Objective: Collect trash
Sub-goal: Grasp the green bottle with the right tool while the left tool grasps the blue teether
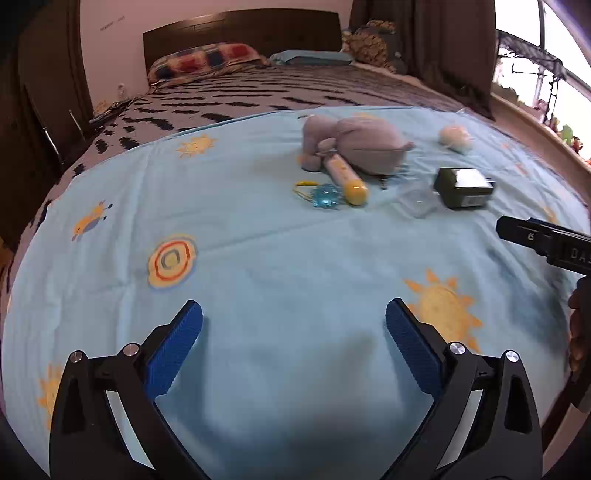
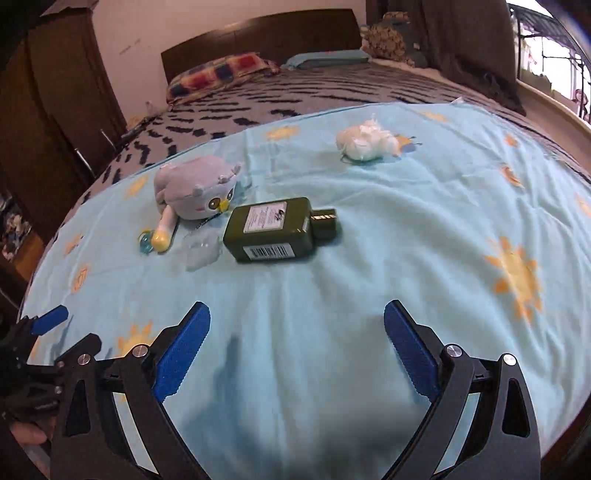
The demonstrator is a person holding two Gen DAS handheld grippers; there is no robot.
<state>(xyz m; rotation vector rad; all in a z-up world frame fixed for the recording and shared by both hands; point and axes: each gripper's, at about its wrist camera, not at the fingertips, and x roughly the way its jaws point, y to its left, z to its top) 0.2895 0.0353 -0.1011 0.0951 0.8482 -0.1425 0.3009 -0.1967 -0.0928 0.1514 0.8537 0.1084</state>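
A crumpled white tissue wad [image 2: 367, 142] lies far back on the light blue sheet [image 2: 332, 295]; it also shows in the left wrist view [image 1: 456, 137]. A clear crumpled plastic piece [image 2: 201, 249] lies beside a dark green battery pack [image 2: 277, 229]; both show in the left wrist view, plastic [image 1: 417, 203] and battery [image 1: 465, 187]. My left gripper [image 1: 293, 317] is open and empty above the sheet. My right gripper [image 2: 297, 317] is open and empty, short of the battery.
A grey plush owl [image 2: 197, 192] lies left of the battery, with a yellow-tipped tube [image 1: 349, 181] and a blue teether [image 1: 327, 195] by it. Pillows [image 1: 207, 61] and a dark headboard [image 1: 243, 31] are at the back. A wardrobe [image 2: 55, 122] stands left.
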